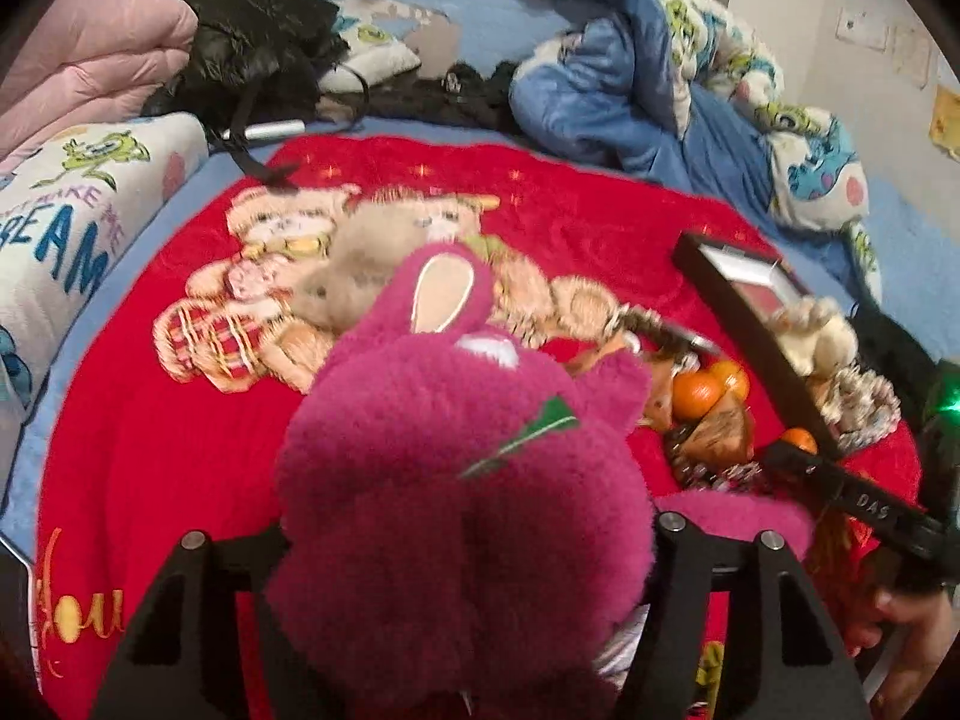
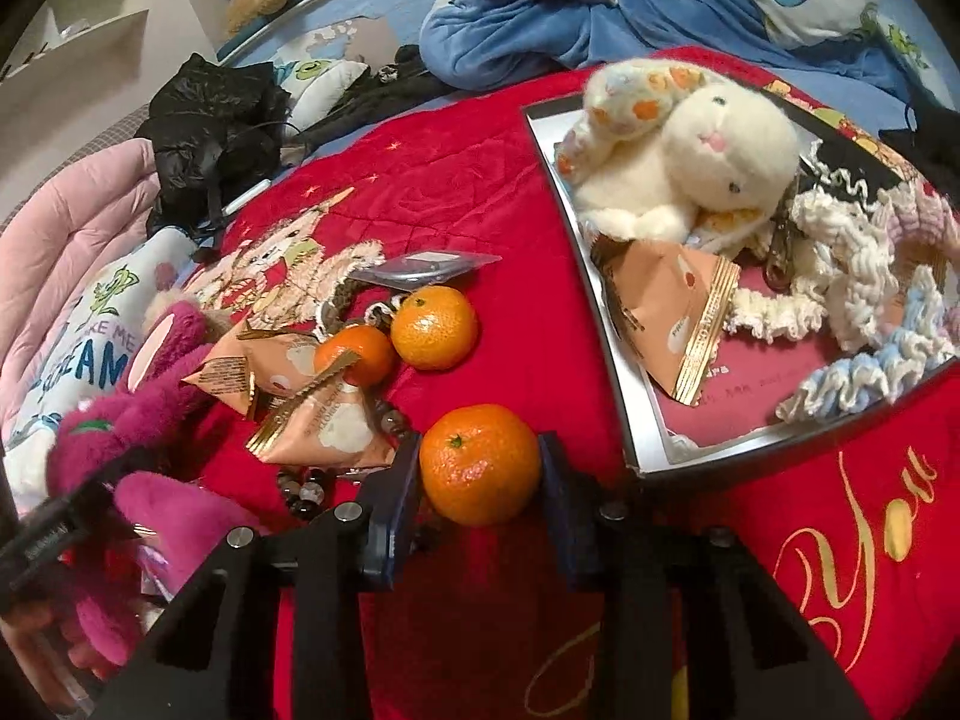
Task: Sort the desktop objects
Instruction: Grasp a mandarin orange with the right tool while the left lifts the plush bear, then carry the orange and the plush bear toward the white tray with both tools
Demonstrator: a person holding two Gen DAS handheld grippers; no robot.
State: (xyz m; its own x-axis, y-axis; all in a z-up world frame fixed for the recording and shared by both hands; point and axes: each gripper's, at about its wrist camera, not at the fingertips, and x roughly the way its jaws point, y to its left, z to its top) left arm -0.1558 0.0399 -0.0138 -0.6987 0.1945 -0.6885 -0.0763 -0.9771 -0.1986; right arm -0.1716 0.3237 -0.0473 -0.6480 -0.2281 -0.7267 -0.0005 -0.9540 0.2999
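My left gripper (image 1: 468, 540) is shut on a magenta plush bear (image 1: 456, 480) and holds it above the red blanket (image 1: 180, 450); the plush hides the fingertips. The bear also shows at the left of the right wrist view (image 2: 150, 372). My right gripper (image 2: 480, 480) is shut on a mandarin (image 2: 480, 462) just left of the open box (image 2: 606, 312). The box holds a white plush rabbit (image 2: 690, 168), a snack packet (image 2: 678, 312) and crocheted scrunchies (image 2: 858, 300).
Two more mandarins (image 2: 432, 327) lie on the blanket with two snack packets (image 2: 324, 426), a bead bracelet (image 2: 306, 489) and a grey pouch (image 2: 426, 267). A tan plush (image 1: 372, 264) lies beyond the bear. Pillows, a black jacket (image 2: 210, 126) and blue bedding (image 1: 606, 72) ring the blanket.
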